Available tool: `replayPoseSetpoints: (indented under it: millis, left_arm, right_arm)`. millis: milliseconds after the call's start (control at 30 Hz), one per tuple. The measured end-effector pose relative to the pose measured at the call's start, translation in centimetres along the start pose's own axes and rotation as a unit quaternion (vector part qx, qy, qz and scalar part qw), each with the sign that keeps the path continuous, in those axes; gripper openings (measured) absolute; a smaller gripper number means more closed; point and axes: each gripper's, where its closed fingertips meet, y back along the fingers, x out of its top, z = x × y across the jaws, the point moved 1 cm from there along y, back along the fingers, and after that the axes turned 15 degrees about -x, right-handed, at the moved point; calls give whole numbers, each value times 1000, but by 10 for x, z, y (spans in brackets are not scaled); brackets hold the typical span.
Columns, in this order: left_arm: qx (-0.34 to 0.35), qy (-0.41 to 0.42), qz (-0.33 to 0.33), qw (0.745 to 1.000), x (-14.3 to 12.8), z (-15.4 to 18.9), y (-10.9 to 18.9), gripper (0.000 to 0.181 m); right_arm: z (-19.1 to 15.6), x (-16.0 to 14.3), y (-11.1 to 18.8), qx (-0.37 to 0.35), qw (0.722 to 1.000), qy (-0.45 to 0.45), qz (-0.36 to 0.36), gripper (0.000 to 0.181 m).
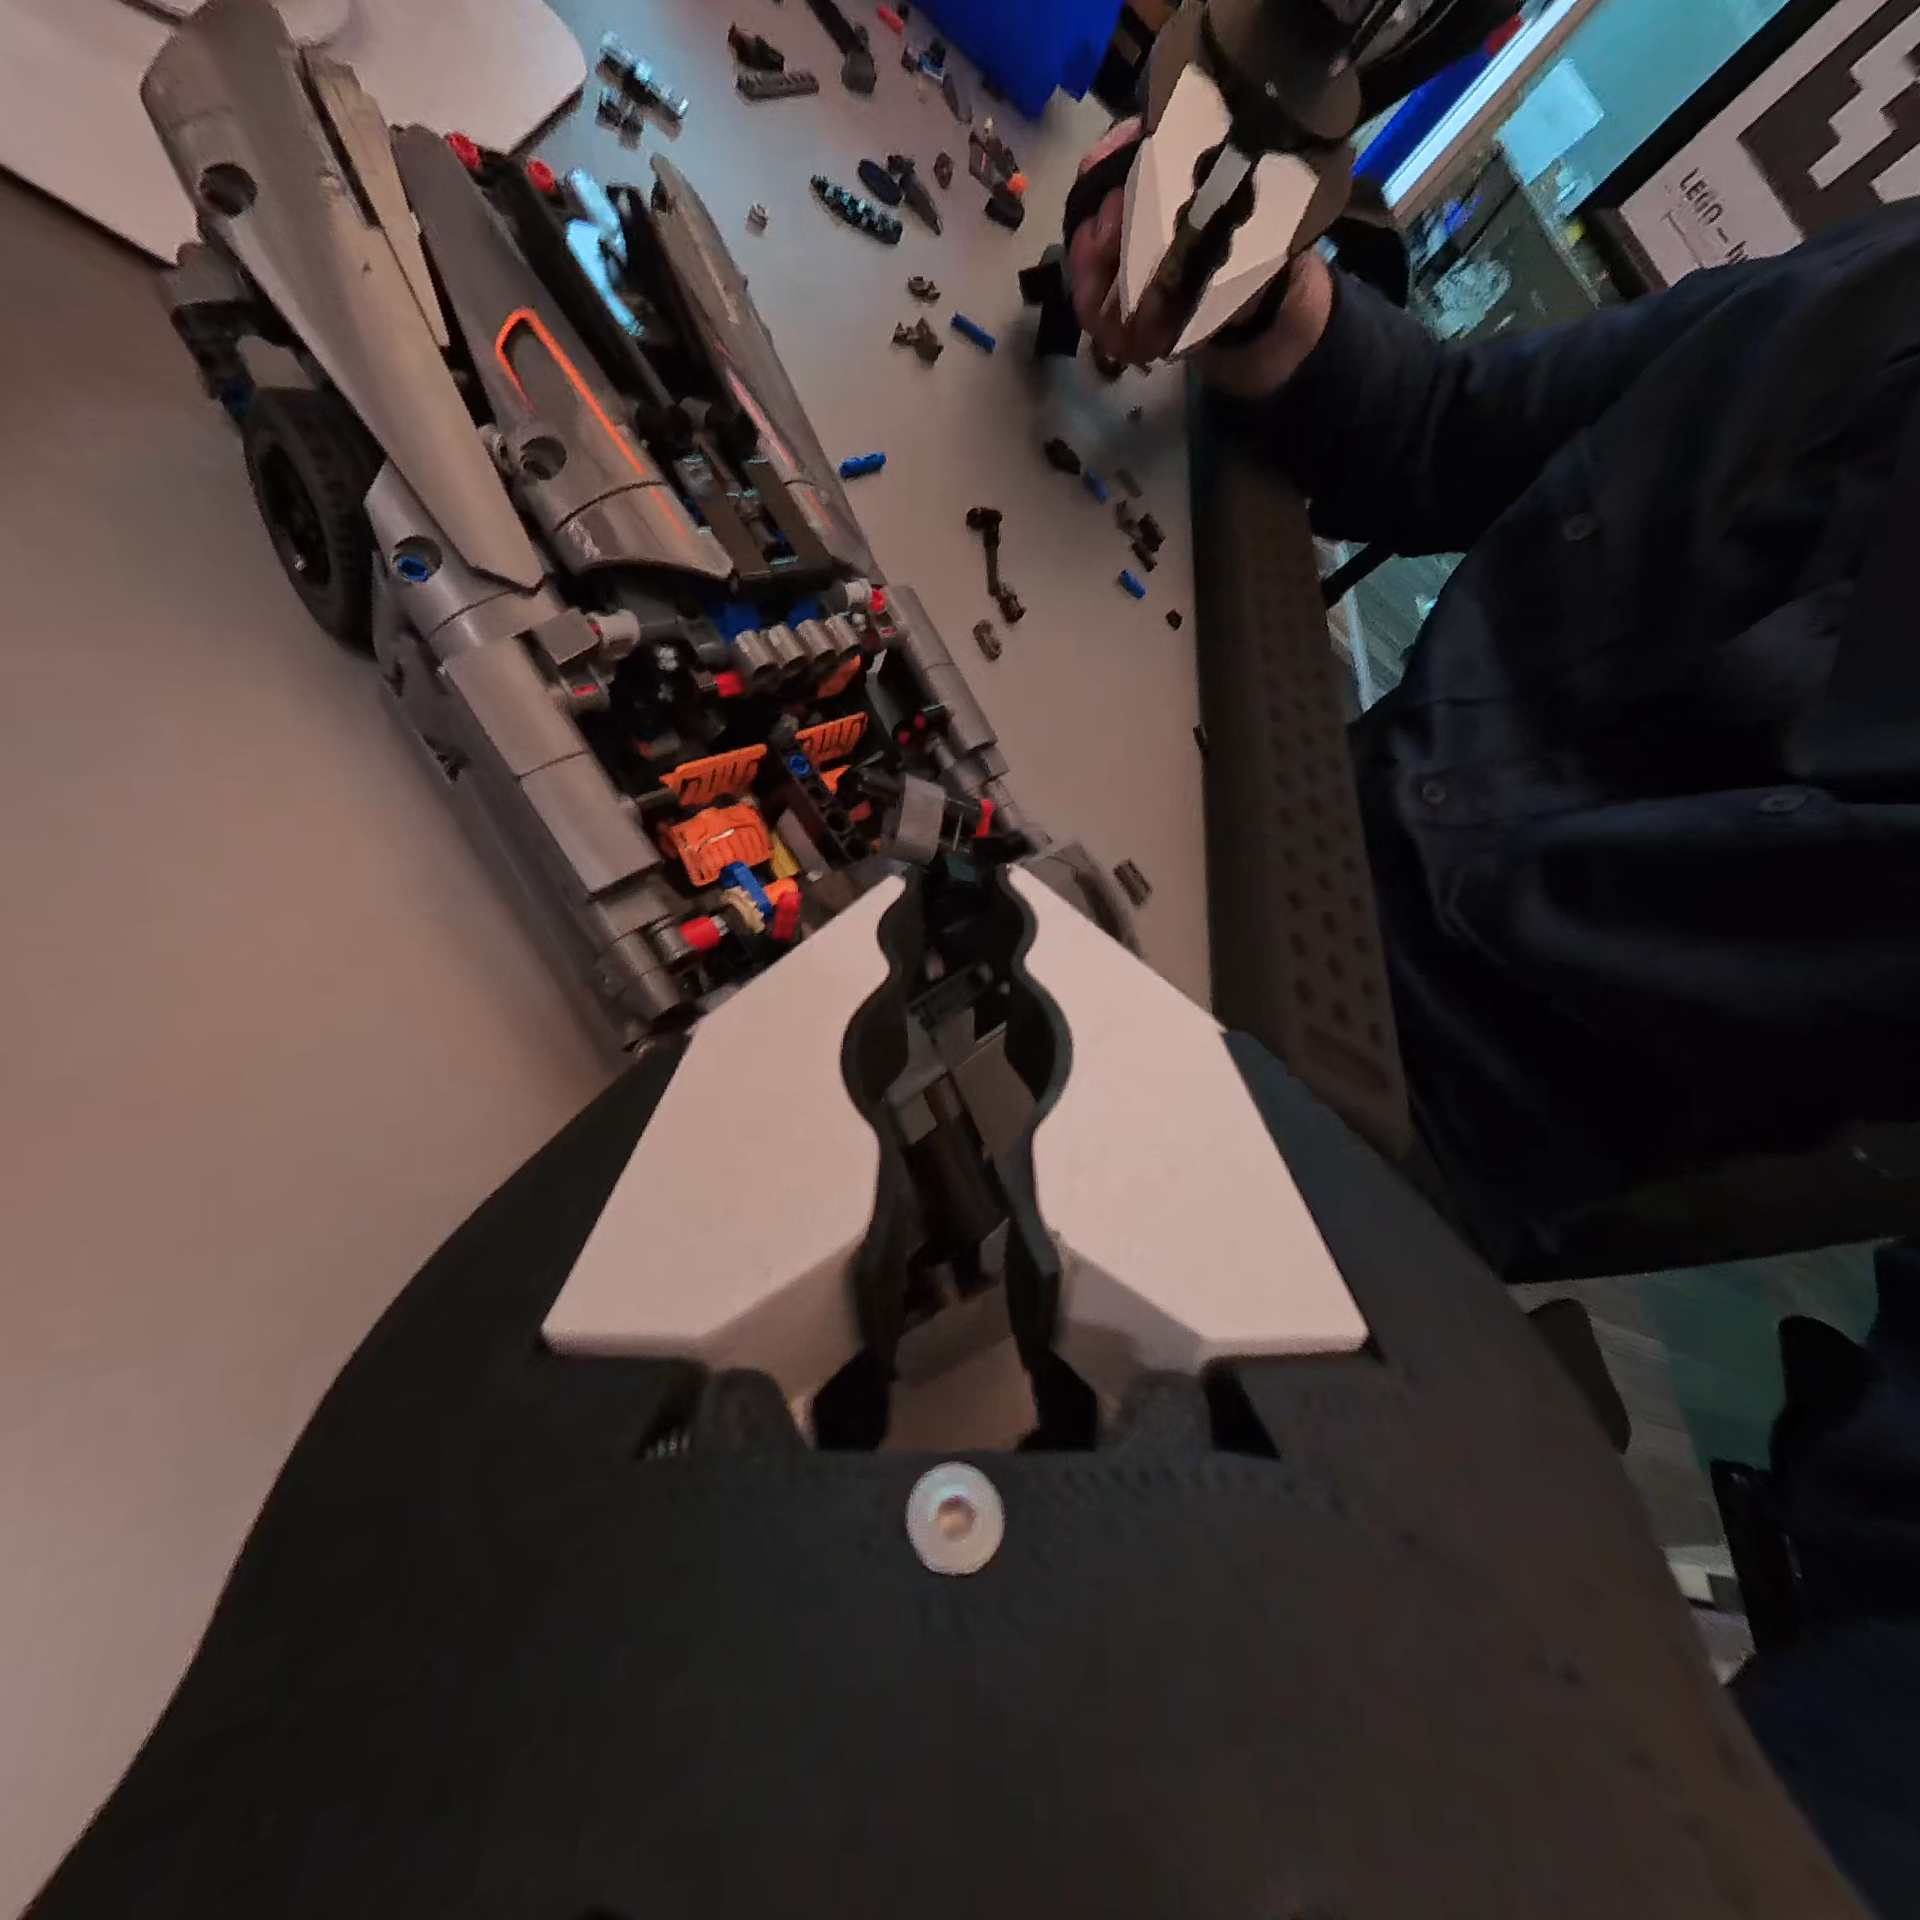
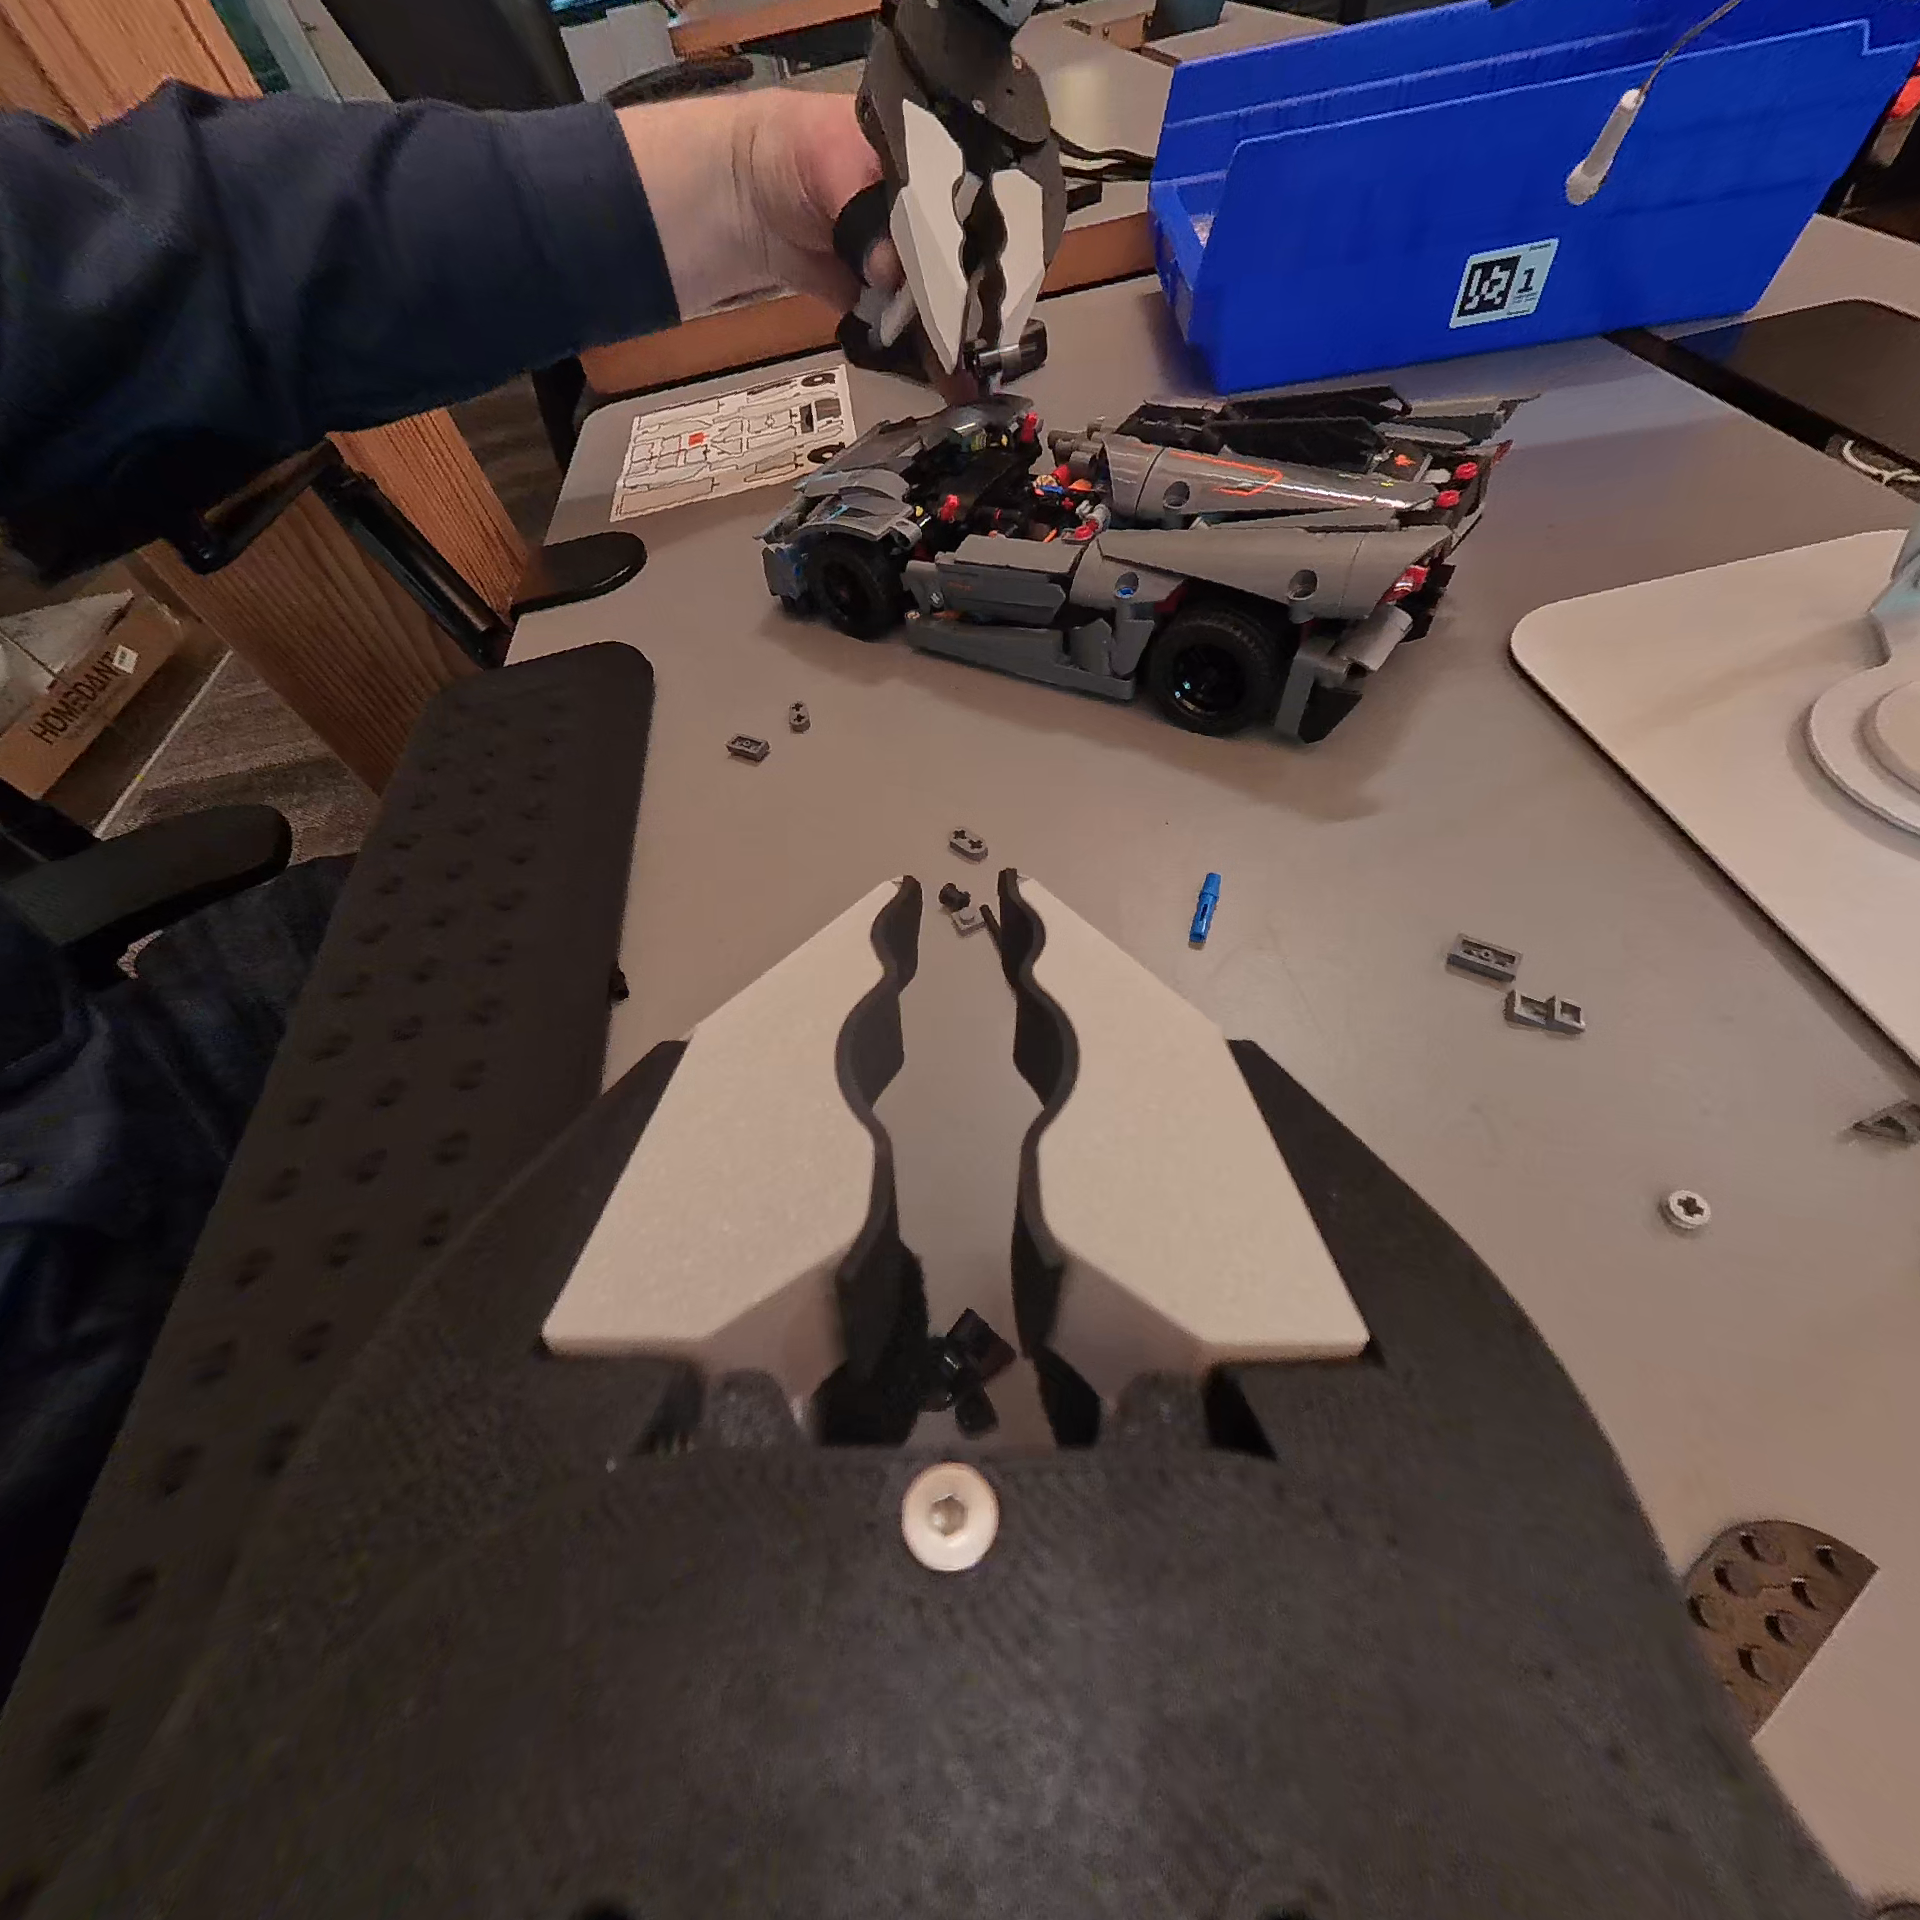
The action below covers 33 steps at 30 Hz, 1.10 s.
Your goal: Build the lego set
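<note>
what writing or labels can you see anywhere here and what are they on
I don't copy wording out; here is what bears it.
Blue bin: pale label with a square code and a digit.
Cardboard box on the floor: dark printed word.
Sheet behind the lego car: diagrams, too small to read.
White sign, left wrist view: letters cut off.

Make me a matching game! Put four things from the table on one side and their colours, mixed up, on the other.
Things:
1. car
2. bin
3. pin
4. instruction sheet

Descriptions:
A. large and blue
B. mostly grey with orange trim
C. white with line drawings
D. small and blue

Pairs: 1-B, 2-A, 3-D, 4-C
</note>
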Motion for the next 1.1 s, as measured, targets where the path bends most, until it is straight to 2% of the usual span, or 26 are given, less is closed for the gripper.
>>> replayPoseSetpoints:
  millis: [233, 500, 633, 800, 867, 967, 1100]
  left_arm:
    - [-12, -1, -3, 1000, -2, 8, -22, 10]
    - [-6, -12, 30, 999, 16, 17, -44, 10]
    - [5, -6, 25, 1000, 27, 20, -78, 10]
    - [-11, -8, 31, 999, 44, 31, -135, 10]
    - [-6, 9, 16, 1000, 41, 27, -154, 10]
    - [22, -15, 22, 999, 43, 25, -148, 10]
    - [83, -7, 17, 996, 32, 11, -102, 10]
  right_arm:
    - [1, 0, 1, -1, 1000, -2, 0, 13]
    - [0, 0, 1, 3, 1000, -1, -1, 13]
    - [0, 1, 3, 2, 1000, -2, 1, 12]
    - [-2, 1, 3, 5, 1000, 3, -1, 13]
    - [-3, 2, 3, 4, 1000, 5, 0, 13]
    - [-1, 2, 3, -2, 1000, 11, 2, 13]
    - [0, -1, 0, -8, 1000, 17, -6, 13]
